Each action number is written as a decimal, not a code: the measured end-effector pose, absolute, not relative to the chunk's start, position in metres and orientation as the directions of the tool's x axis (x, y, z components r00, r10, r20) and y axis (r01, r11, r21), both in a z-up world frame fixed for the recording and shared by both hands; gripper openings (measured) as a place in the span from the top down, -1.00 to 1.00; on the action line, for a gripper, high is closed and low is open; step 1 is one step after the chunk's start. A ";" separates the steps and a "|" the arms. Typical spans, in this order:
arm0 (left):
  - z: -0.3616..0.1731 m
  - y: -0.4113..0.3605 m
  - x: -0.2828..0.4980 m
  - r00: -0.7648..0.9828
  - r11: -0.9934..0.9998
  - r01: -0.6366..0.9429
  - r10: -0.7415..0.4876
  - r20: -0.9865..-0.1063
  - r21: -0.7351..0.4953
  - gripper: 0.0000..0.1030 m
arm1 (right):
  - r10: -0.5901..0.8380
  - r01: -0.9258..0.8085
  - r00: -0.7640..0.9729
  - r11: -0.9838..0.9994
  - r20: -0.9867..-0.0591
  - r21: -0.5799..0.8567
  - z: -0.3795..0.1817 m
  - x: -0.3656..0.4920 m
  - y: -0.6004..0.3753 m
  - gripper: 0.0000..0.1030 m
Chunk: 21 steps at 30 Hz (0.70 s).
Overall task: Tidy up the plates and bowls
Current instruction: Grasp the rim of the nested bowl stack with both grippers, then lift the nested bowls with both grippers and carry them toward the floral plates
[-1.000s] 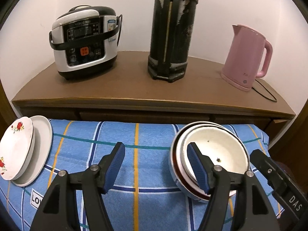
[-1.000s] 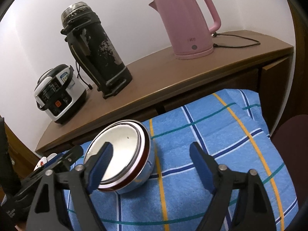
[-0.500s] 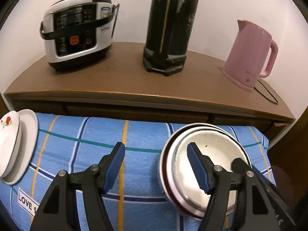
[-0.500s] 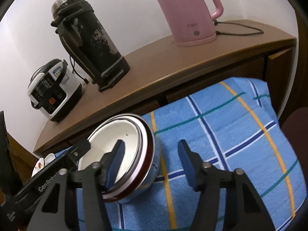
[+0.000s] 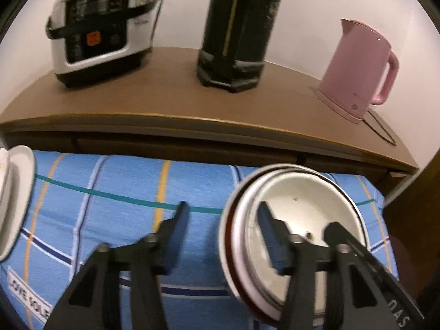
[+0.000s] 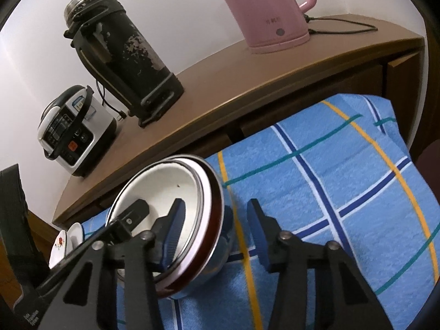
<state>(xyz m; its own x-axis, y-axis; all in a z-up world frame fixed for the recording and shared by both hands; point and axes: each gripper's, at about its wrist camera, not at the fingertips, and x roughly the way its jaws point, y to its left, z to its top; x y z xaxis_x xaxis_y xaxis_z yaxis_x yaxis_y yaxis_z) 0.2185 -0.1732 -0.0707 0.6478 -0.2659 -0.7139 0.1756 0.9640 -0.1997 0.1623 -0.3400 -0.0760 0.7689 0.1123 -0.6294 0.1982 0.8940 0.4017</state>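
Observation:
A stack of nested bowls [image 5: 299, 206], white inside with dark red rims, lies tilted on the blue checked cloth [image 5: 123, 181]. My left gripper [image 5: 222, 206] straddles the stack's left rim, one finger inside the top bowl and the other outside. Its jaws are closing, and a gap still shows beside the outer pad. My right gripper [image 6: 215, 202] straddles the right rim of the bowls [image 6: 165, 189] the same way, also closing, its outer finger clear of the wall. White plates [image 5: 16, 192] lie stacked at the cloth's left edge, the top plate [image 6: 59, 243] bearing a flower print.
Behind the cloth runs a wooden sideboard [image 5: 165, 104]. On it stand a rice cooker [image 5: 101, 27], a tall black thermos [image 5: 236, 27] and a pink kettle [image 5: 357, 68] with its cord. Bare cloth [image 6: 343, 192] lies to the right of the bowls.
Both grippers have sunk towards the bowls and their jaws have narrowed around the rims. The bowls now fill more of each view.

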 end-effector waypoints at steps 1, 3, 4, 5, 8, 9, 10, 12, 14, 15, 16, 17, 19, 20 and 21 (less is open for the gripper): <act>-0.071 -0.176 0.220 0.643 0.963 0.181 -0.271 -0.717 -0.202 0.26 | 0.117 0.196 0.768 0.893 -0.629 0.406 -0.076 0.163 -0.339 0.19; -0.071 -0.178 0.220 0.639 0.956 0.191 -0.292 -0.712 -0.220 0.37 | 0.122 0.193 0.768 0.892 -0.629 0.409 -0.077 0.164 -0.338 0.26; -0.071 -0.178 0.220 0.636 0.954 0.194 -0.299 -0.711 -0.227 0.40 | 0.128 0.190 0.769 0.890 -0.627 0.415 -0.077 0.164 -0.338 0.28; -0.071 -0.179 0.221 0.636 0.954 0.193 -0.299 -0.711 -0.229 0.40 | 0.127 0.191 0.769 0.890 -0.627 0.415 -0.076 0.164 -0.337 0.28; -0.070 -0.179 0.222 0.642 0.954 0.186 -0.299 -0.706 -0.235 0.41 | 0.121 0.194 0.769 0.892 -0.628 0.408 -0.076 0.165 -0.336 0.28; -0.070 -0.179 0.222 0.643 0.954 0.184 -0.299 -0.705 -0.236 0.41 | 0.117 0.195 0.769 0.893 -0.628 0.405 -0.076 0.166 -0.335 0.29; -0.069 -0.179 0.222 0.645 0.955 0.183 -0.297 -0.704 -0.235 0.41 | 0.114 0.196 0.770 0.894 -0.628 0.403 -0.076 0.166 -0.335 0.29; -0.068 -0.179 0.220 0.646 0.956 0.185 -0.294 -0.705 -0.230 0.41 | 0.110 0.197 0.771 0.896 -0.627 0.399 -0.076 0.166 -0.334 0.30; -0.067 -0.179 0.218 0.645 0.958 0.185 -0.288 -0.708 -0.221 0.42 | 0.105 0.196 0.770 0.900 -0.629 0.390 -0.075 0.165 -0.334 0.32; -0.066 -0.180 0.217 0.644 0.959 0.187 -0.285 -0.710 -0.214 0.42 | 0.100 0.197 0.769 0.902 -0.631 0.384 -0.075 0.165 -0.333 0.33; -0.065 -0.181 0.216 0.644 0.959 0.190 -0.285 -0.711 -0.212 0.43 | 0.095 0.198 0.769 0.904 -0.632 0.378 -0.074 0.164 -0.332 0.34; -0.065 -0.181 0.216 0.642 0.958 0.194 -0.288 -0.710 -0.213 0.43 | 0.090 0.201 0.769 0.906 -0.633 0.372 -0.074 0.164 -0.332 0.36; -0.062 -0.181 0.213 0.639 0.956 0.203 -0.294 -0.711 -0.212 0.44 | 0.079 0.209 0.764 0.909 -0.641 0.361 -0.074 0.162 -0.331 0.40; -0.060 -0.181 0.210 0.641 0.955 0.208 -0.295 -0.709 -0.209 0.44 | 0.072 0.214 0.761 0.911 -0.645 0.354 -0.073 0.160 -0.331 0.42; -0.059 -0.181 0.208 0.643 0.956 0.210 -0.293 -0.708 -0.205 0.44 | 0.071 0.217 0.757 0.910 -0.649 0.353 -0.073 0.158 -0.331 0.43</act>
<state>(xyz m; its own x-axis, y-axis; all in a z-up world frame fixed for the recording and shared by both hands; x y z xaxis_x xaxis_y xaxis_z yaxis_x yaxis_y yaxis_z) 0.2079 -0.1808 -0.0592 0.6428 -0.2933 -0.7076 0.2104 0.9559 -0.2051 0.1585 -0.3314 -0.0735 0.7574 0.0706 -0.6491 0.2174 0.9102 0.3526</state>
